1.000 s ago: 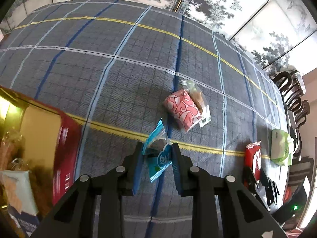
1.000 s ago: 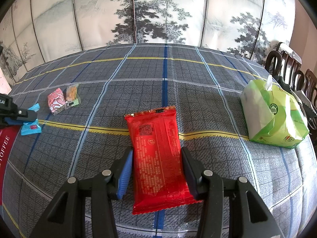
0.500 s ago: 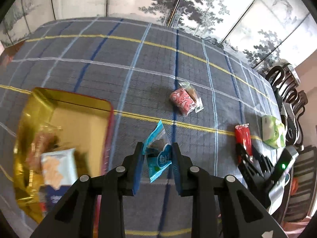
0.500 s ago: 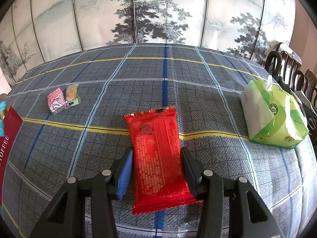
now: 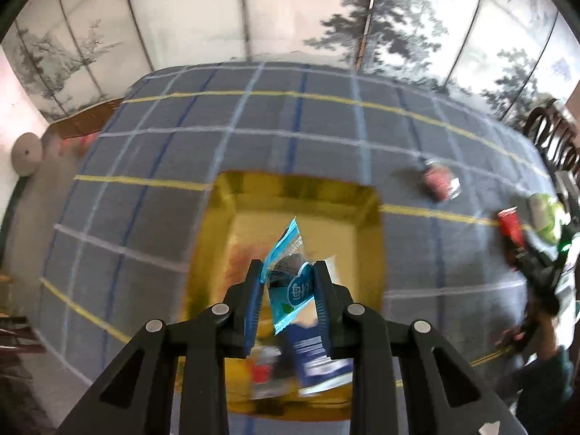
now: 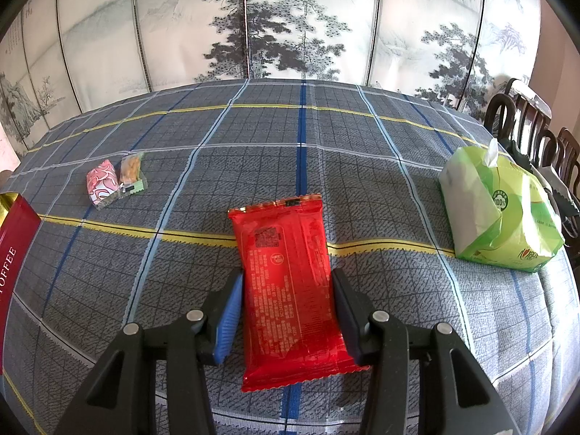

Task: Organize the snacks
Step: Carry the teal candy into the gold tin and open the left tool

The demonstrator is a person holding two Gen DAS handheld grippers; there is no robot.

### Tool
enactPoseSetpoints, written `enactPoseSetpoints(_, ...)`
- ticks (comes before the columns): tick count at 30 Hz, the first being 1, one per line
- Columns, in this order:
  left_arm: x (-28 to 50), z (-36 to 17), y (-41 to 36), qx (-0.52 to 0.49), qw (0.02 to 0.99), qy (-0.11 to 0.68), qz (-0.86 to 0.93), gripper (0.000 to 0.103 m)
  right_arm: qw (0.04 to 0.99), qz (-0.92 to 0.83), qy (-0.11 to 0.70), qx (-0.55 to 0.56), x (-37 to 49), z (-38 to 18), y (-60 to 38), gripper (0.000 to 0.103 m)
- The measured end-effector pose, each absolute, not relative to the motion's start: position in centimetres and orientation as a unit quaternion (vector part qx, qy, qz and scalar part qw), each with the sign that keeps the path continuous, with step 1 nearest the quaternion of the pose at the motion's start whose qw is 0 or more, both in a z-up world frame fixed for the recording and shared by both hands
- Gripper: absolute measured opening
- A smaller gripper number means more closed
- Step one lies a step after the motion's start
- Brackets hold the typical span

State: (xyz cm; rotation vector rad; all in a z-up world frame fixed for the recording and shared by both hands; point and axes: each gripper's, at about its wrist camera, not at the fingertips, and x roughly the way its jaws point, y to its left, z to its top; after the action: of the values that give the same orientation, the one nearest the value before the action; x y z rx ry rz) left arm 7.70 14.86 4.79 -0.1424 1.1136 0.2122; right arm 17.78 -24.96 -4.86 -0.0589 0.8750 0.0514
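My left gripper (image 5: pixel 288 272) is shut on a small blue snack packet (image 5: pixel 293 290) and holds it in the air above the open gold tin (image 5: pixel 297 185). Blurred snacks lie in the tin's near part, among them a dark blue packet (image 5: pixel 319 359). My right gripper (image 6: pixel 286 279) rests low over the checked tablecloth, its pads against both long sides of a flat red packet (image 6: pixel 286 253). A pink packet (image 6: pixel 102 181) and a small clear packet (image 6: pixel 131 172) lie side by side at the left. The tin's red side (image 6: pixel 14 239) shows at the left edge.
A green tissue pack (image 6: pixel 507 217) stands on the right of the table. Dark wooden chairs (image 6: pixel 536 123) stand beyond the right edge. A painted folding screen (image 6: pixel 290 29) closes off the far side. A sleeve (image 5: pixel 543 380) shows at the right in the left wrist view.
My left gripper has carried the blue packet leftward and upward, from the cloth beside the tin to above it. The right gripper and the red packet have kept still.
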Motion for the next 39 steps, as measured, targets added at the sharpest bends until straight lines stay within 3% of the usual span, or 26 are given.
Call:
enactPoseSetpoints(16, 4.1, -1.3, 18.0, -0.032, 0.806, 0.580, 0.110, 0.024, 0.906, 0.016, 0.422, -0.038, 17.6, -4.8, -24.7, 0.047)
enactPoseSetpoints(25, 3.2, -1.7, 18.2, -0.024, 0.816, 0.568, 0.109, 0.027, 0.905, -0.007, 0.425, -0.031, 17.3, -4.6, -24.1, 0.046)
enactPoseSetpoints(30, 2.8, -1.8, 18.4, -0.031, 0.821, 0.558, 0.117, 0.031, 0.902, -0.021, 0.430, -0.019, 17.2, -4.5, -23.9, 0.046)
enactPoseSetpoints(39, 2.1, -1.5, 18.4, -0.054, 0.833, 0.543, 0.091, 0.051, 0.896, -0.033, 0.443, 0.005, 16.6, -4.3, -23.2, 0.045)
